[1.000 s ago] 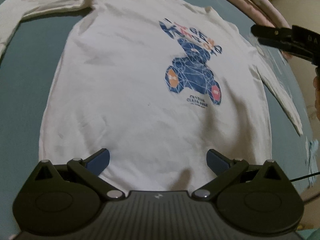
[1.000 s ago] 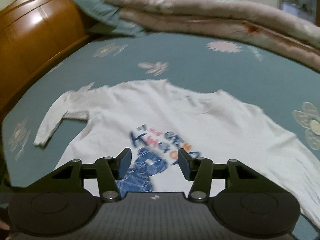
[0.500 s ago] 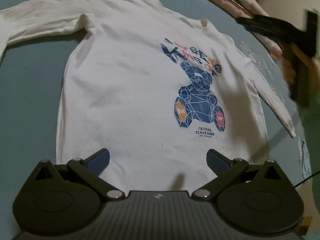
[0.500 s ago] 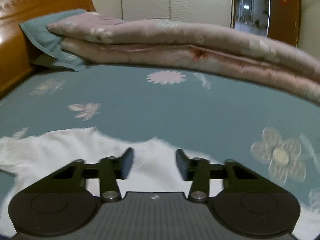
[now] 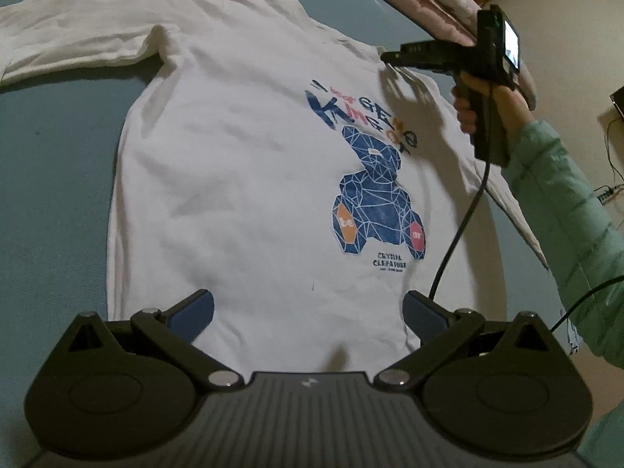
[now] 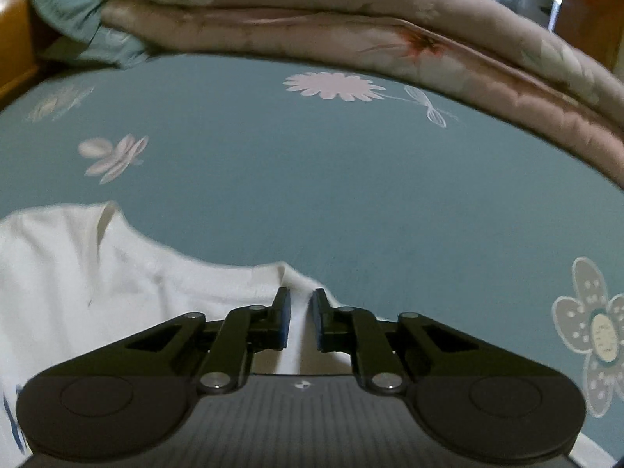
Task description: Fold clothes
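Two grippers: right gripper (image 6: 300, 321) nearly pinching long-sleeved shirt's (image 5: 241, 179) shoulder (fold corner, probably); left gripper (image 5: 308, 314) gapes above hem.

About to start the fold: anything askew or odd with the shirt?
Nothing stands out. The white shirt lies flat, print up, on the bedsheet, sleeves spread. A faint dark fleck near the hem could be a stain.
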Tool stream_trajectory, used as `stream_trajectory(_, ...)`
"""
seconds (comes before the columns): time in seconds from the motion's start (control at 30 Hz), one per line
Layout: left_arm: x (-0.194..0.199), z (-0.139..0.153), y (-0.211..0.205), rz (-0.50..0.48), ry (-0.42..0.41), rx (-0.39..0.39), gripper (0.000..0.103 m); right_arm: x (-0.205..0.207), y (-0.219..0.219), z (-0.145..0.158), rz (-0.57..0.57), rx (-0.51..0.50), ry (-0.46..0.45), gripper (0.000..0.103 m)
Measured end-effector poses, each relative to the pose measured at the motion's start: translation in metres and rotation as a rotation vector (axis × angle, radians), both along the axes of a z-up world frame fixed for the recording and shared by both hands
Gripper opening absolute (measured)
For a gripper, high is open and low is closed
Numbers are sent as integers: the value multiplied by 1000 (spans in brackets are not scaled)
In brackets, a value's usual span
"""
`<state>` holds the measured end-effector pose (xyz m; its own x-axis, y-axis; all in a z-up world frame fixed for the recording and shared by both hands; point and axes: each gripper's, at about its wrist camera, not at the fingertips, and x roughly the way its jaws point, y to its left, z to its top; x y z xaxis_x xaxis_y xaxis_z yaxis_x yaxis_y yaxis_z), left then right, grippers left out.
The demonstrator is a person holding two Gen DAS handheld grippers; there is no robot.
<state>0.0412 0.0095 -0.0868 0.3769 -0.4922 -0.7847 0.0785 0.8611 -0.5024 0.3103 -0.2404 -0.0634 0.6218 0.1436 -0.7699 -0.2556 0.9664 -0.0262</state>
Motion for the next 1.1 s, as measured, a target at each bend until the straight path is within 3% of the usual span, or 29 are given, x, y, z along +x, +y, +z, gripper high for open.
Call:
stream_trajectory(0.17,-2,1,-1,-26,-16,23,102,9,-11,4,-48,100,18,15)
stream_trajectory(0.27,-2,1,-3,-25,-25,34,102,-6,-19,21,-95,161,4,19)
stream_trajectory(0.4,-2,1,-7,-22,-32,50,102,-48,-11,37,-30,247,2,29)
stream_trajectory(0.6,-3,0,-9,-5,-37,54,102,-56,23,3,14,178,86,34)
stream_trajectory(0.73,-2,-1,2,49,-18,-10,102,-55,31,19,-9,232,72,37)
stream_trajectory(0.8,-2,-1,5,53,-18,-27,102,-69,37,34,34,278,55,44)
stream_trajectory(0.9,-3,1,4,35,-19,-15,102,-95,47,47,92,316,50,45)
stream_trajectory(1.03,-4,13,16,176,25,-50,102,-128,49,55,123,384,68,45)
stream_trajectory(1.1,-14,31,31,259,-39,-63,102,-145,45,59,127,398,59,46)
